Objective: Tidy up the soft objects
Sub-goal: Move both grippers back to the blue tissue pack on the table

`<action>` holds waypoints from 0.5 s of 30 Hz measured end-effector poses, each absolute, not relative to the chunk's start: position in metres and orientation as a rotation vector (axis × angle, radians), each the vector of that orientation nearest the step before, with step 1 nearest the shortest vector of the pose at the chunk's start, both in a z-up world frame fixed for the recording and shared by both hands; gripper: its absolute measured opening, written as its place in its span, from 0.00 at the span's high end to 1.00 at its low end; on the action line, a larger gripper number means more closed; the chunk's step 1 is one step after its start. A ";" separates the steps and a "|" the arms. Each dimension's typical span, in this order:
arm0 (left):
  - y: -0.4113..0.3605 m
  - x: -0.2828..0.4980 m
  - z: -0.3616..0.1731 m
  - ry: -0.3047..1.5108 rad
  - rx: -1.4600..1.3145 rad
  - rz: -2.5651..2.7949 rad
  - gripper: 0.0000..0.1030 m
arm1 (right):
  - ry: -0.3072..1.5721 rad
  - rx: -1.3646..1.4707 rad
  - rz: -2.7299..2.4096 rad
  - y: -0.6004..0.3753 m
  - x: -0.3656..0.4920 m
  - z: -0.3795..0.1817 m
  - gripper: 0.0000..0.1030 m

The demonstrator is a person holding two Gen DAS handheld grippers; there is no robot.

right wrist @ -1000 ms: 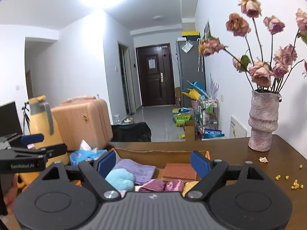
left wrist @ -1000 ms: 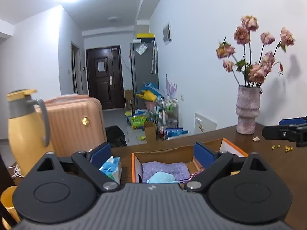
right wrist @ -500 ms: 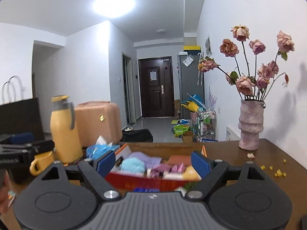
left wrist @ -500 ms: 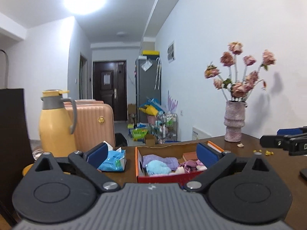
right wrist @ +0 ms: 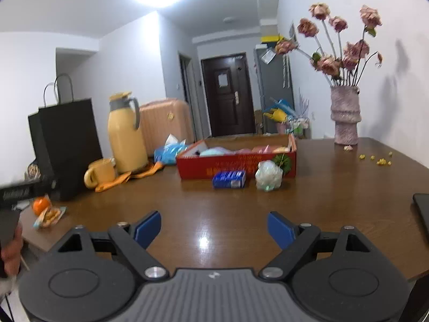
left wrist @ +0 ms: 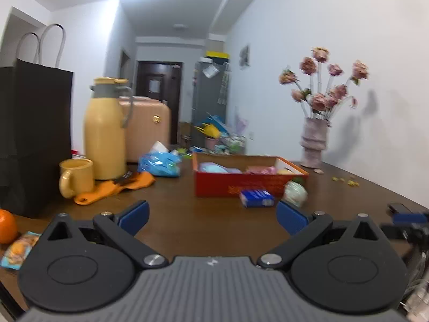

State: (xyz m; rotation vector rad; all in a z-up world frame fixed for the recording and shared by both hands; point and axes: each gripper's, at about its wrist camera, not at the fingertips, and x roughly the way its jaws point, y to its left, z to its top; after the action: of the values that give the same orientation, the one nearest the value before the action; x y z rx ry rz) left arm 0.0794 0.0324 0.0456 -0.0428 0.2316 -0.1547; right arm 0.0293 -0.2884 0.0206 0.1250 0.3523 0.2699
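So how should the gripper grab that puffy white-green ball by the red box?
Probably pinch the white-green ball across its round middle, coming from the near side over the open table. The red box blocks its back, and the blue packet sits apart on one side. It looks squashy, so close gently.

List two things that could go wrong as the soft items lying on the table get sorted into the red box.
1. The pale mesh puff sits right beside the blue tissue pack against the red box; a wide-open right hand-held gripper could nudge one while reaching for the other.
2. The orange cloth appears to run under the yellow flask beside the mug; pulling it might tip either.
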 end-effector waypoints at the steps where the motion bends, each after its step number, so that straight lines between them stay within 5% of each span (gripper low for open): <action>1: 0.034 0.081 0.047 0.227 -0.050 -0.146 0.00 | 0.350 0.109 0.262 -0.287 0.031 0.020 0.17; 8: 0.038 0.108 0.040 0.268 -0.082 -0.149 0.00 | 0.356 0.117 0.236 -0.289 0.056 0.017 0.19; 12: 0.027 0.153 0.036 0.311 -0.113 -0.209 0.02 | 0.386 0.162 0.261 -0.292 0.097 0.014 0.33; 15: 0.013 0.206 0.038 0.360 -0.120 -0.240 0.18 | 0.413 0.211 0.268 -0.293 0.144 0.013 0.48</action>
State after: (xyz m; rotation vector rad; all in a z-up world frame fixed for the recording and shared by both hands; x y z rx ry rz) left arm 0.2055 0.0129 0.0384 -0.1195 0.3604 -0.2403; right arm 0.1440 -0.2932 0.0125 0.2112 0.4132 0.2681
